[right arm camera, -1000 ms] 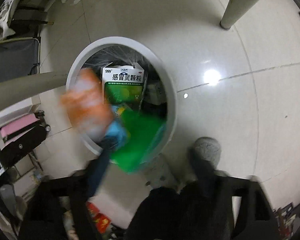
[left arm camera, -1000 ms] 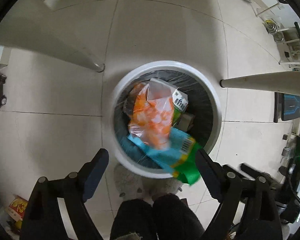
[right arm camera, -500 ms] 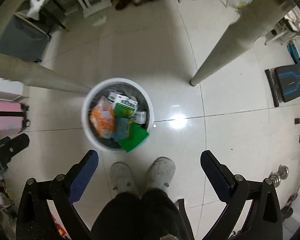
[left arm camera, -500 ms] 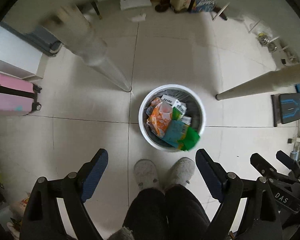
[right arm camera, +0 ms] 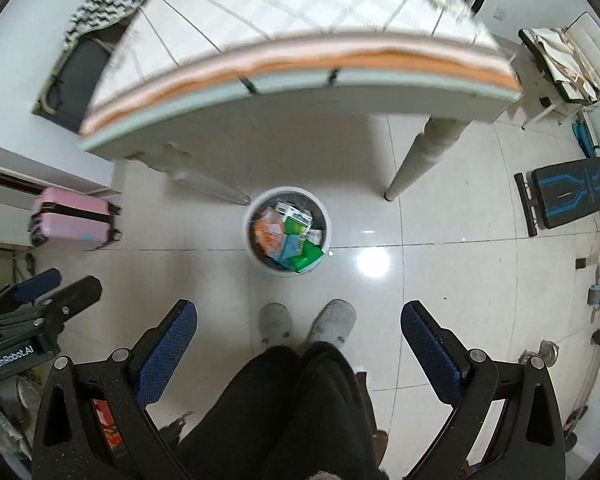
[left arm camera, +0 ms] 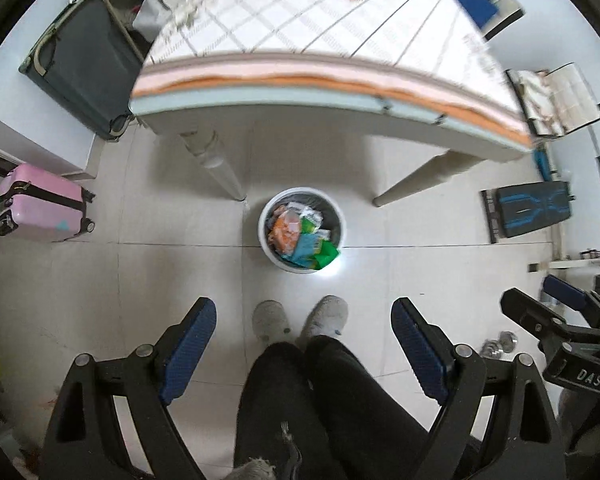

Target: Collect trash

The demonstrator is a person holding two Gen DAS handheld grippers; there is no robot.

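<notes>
We have lifted both the left gripper [left arm camera: 303, 322] and right gripper [right arm camera: 299, 325] high above the bin [left arm camera: 302, 229], jaws apart and empty, the right just widened, with the wrappers [right arm camera: 286, 238] far below in the bin, so this load seems delivered.

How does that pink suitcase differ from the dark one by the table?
The pink suitcase is small, shut and lies out on the open floor by the wall. The dark suitcase looks larger, is grey-black, and sits tucked against the table with cloth draped over its far end. Both are hard-shell cases, and neither stands near the bin.
</notes>
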